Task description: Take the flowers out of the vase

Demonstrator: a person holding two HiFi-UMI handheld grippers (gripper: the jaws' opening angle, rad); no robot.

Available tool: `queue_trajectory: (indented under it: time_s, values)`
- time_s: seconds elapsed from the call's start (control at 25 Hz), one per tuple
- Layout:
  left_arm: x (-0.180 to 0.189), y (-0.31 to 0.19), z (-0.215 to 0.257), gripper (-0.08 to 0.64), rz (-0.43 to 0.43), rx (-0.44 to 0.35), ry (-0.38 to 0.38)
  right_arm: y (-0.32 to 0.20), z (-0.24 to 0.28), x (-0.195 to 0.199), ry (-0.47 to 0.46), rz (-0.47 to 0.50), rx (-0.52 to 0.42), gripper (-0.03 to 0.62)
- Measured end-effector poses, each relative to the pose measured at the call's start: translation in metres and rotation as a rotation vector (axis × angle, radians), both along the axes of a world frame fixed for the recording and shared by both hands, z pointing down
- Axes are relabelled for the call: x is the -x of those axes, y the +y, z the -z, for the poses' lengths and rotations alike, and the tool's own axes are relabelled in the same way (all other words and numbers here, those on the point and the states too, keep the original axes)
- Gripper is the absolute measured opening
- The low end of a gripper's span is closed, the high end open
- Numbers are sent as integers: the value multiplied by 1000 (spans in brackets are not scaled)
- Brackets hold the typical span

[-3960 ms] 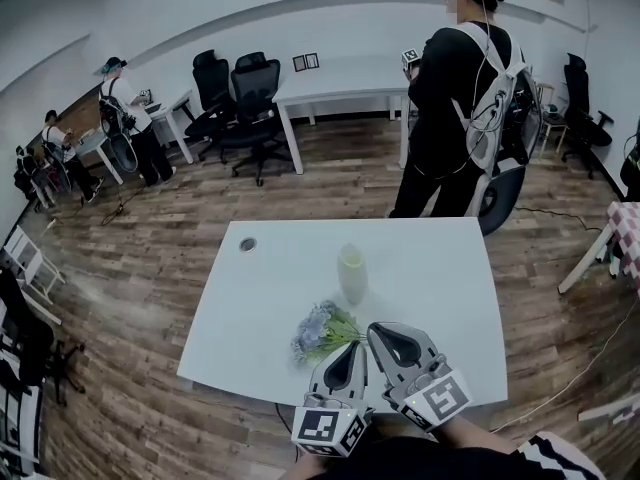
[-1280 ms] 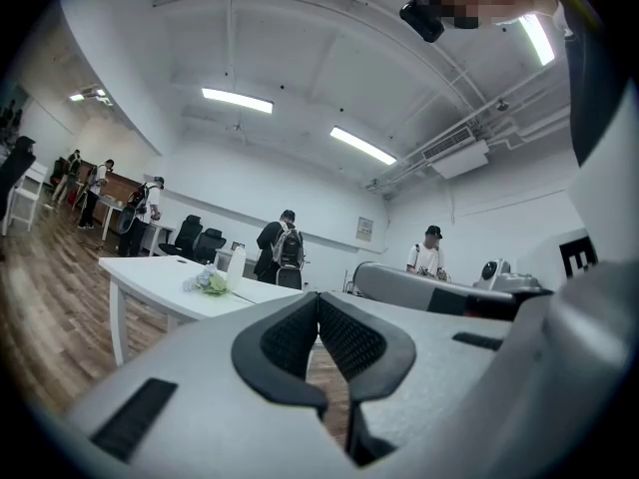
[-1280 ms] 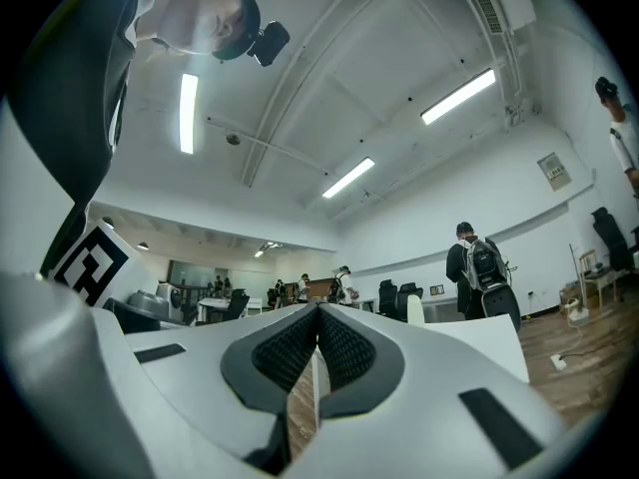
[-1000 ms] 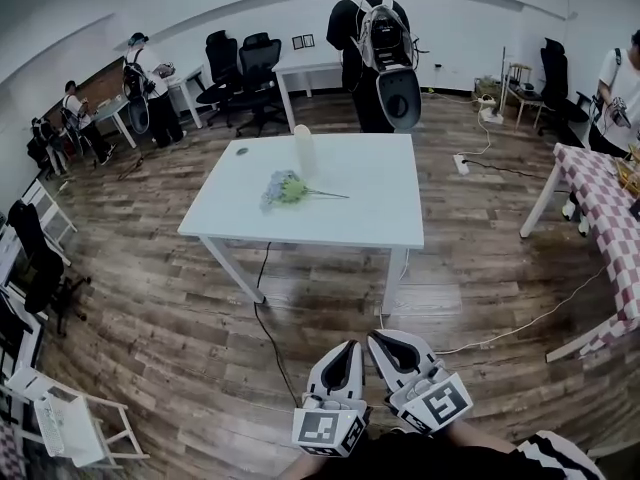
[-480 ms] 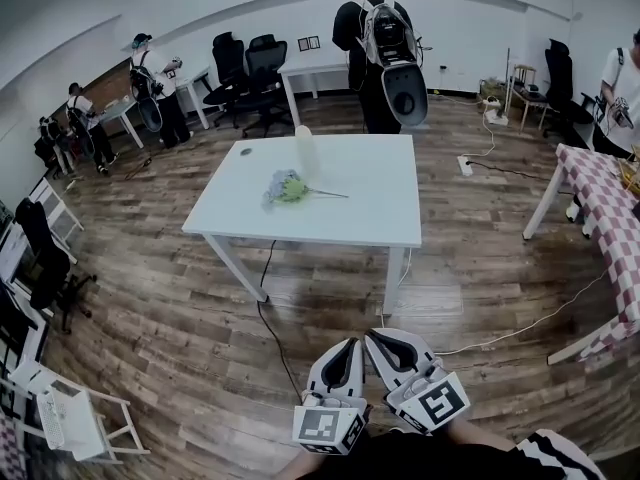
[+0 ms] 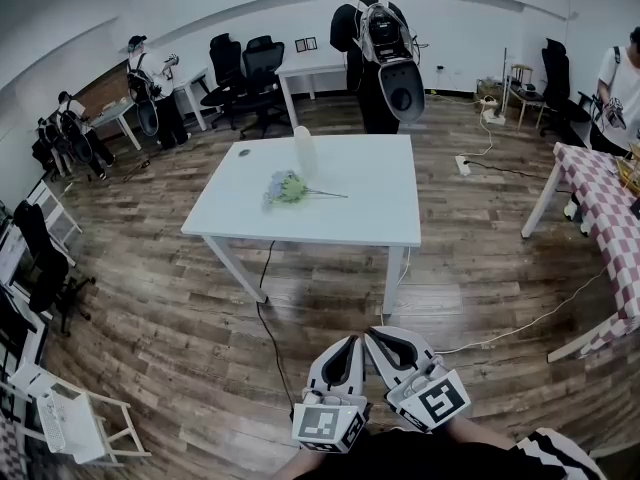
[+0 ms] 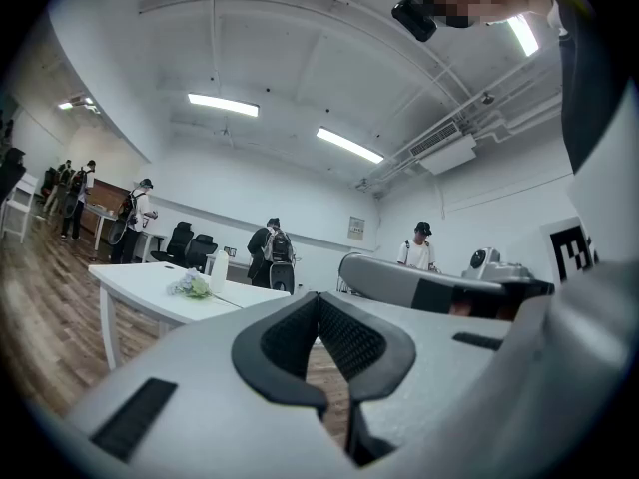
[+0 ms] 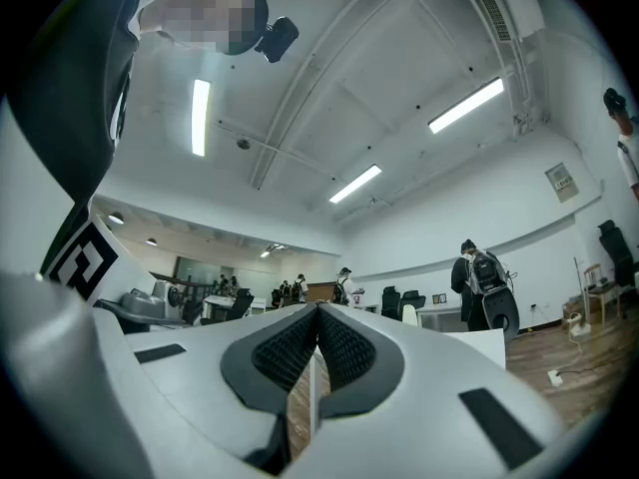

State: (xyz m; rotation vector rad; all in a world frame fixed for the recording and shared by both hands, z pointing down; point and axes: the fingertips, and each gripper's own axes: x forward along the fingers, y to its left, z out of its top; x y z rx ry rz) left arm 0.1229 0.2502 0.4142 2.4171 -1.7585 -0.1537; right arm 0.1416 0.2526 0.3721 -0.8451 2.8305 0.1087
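The white vase [image 6: 304, 151] stands upright on the white table [image 6: 360, 218], far ahead of me. A bunch of pale blue and green flowers [image 6: 287, 188] lies flat on the tabletop just in front of the vase, stems pointing right. Both grippers hang low, close to my body, well short of the table. My left gripper [image 6: 350, 344] and right gripper [image 6: 373, 333] are both shut with nothing in them. The left gripper view shows its jaws [image 7: 319, 295] closed, with the flowers [image 7: 192, 285] and vase [image 7: 220, 268] small in the distance. In the right gripper view the right gripper [image 8: 319, 307] is also closed.
A black cable [image 6: 268, 318] runs across the wood floor from the table towards me. A person with a backpack [image 6: 378, 53] stands behind the table. Office chairs [image 6: 245, 73] and other people are at the back left, a checked-cloth table [image 6: 605, 208] at right, a white chair [image 6: 70, 423] at lower left.
Four seconds ago both grippers were over the table's near edge beside the flowers; now the table lies far ahead. Over the last second almost nothing has shifted.
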Motion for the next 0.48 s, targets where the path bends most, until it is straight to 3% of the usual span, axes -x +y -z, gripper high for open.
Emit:
queue_trajectory:
  time_s: [0.48]
  values:
    - [11,0,-2,6,8,5,-2,-5,-8,8,31,-15,11,17]
